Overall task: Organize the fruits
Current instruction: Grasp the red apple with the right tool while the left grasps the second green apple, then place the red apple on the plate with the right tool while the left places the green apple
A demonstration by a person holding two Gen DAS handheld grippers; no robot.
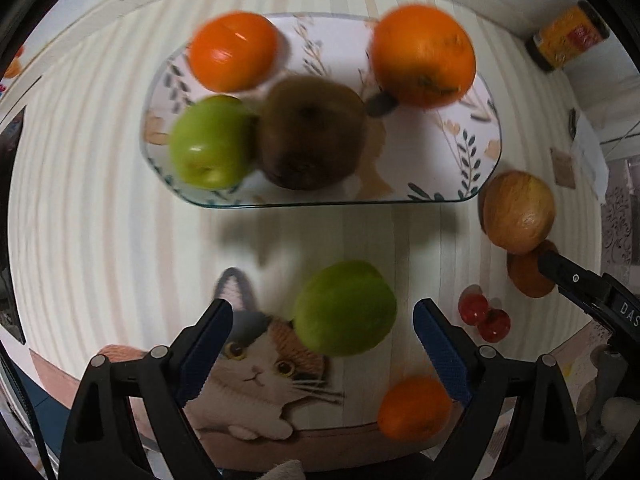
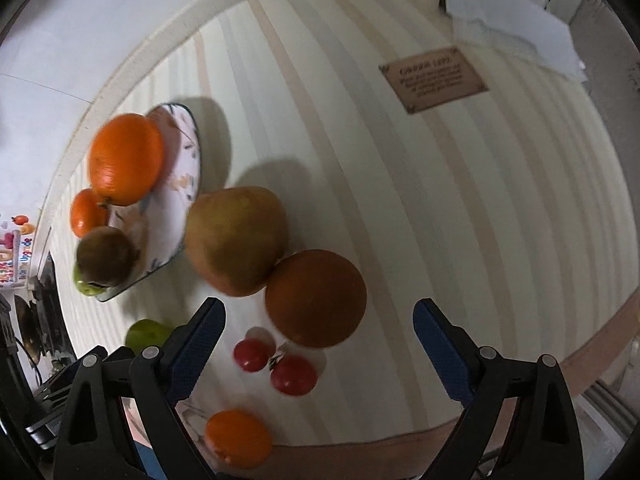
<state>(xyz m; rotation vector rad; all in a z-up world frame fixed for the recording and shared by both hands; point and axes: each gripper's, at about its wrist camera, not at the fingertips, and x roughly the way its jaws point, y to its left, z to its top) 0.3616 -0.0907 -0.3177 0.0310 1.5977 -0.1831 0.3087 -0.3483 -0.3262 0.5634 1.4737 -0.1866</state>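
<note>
Three letters "DAS", right hand-held gripper [image 1: 576,280]

Home dining spot — looks domestic, not a lab or shop. Table covered by a striped tablecloth [image 1: 100,184] with a cartoon cat [image 1: 260,368] printed at its near edge. Near the middle of the cloth sits a leaf-patterned glass plate [image 1: 472,160] with fruit on it; more loose fruit lies on the cloth beside the plate. Beyond the plate, by the far edge — a yellow-labelled jar [image 1: 568,36]. Right of the plate, folded white paper [image 2: 516,36] near the wall.
</note>
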